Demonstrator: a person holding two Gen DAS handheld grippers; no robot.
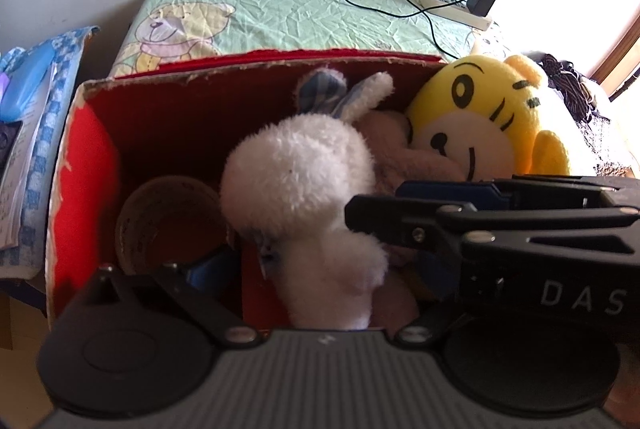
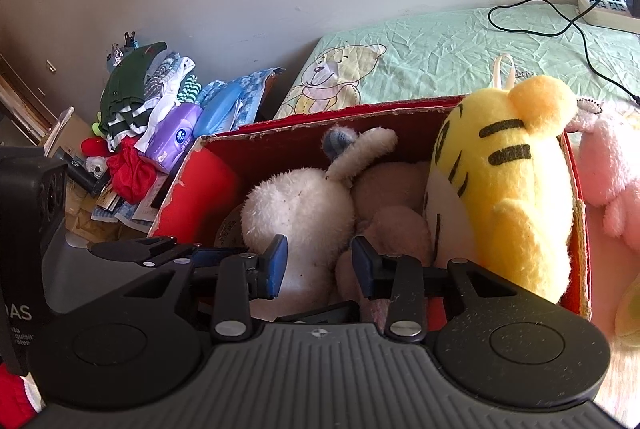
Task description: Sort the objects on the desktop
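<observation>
White letters "DAS" showed on the black right gripper (image 1: 452,225) body. A fluffy white plush rabbit (image 1: 296,181) with a checked ear lay inside the red cardboard box (image 1: 86,165), beside a yellow striped plush tiger (image 1: 480,117). The left gripper (image 1: 320,269) straddled the rabbit, jaws wide. The right gripper's jaws stood parted, empty. The box's torn rim was crowded.

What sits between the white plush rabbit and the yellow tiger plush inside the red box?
A beige-pink plush toy is wedged between the white plush rabbit and the yellow tiger plush in the red box; both wrist views show it.
</observation>
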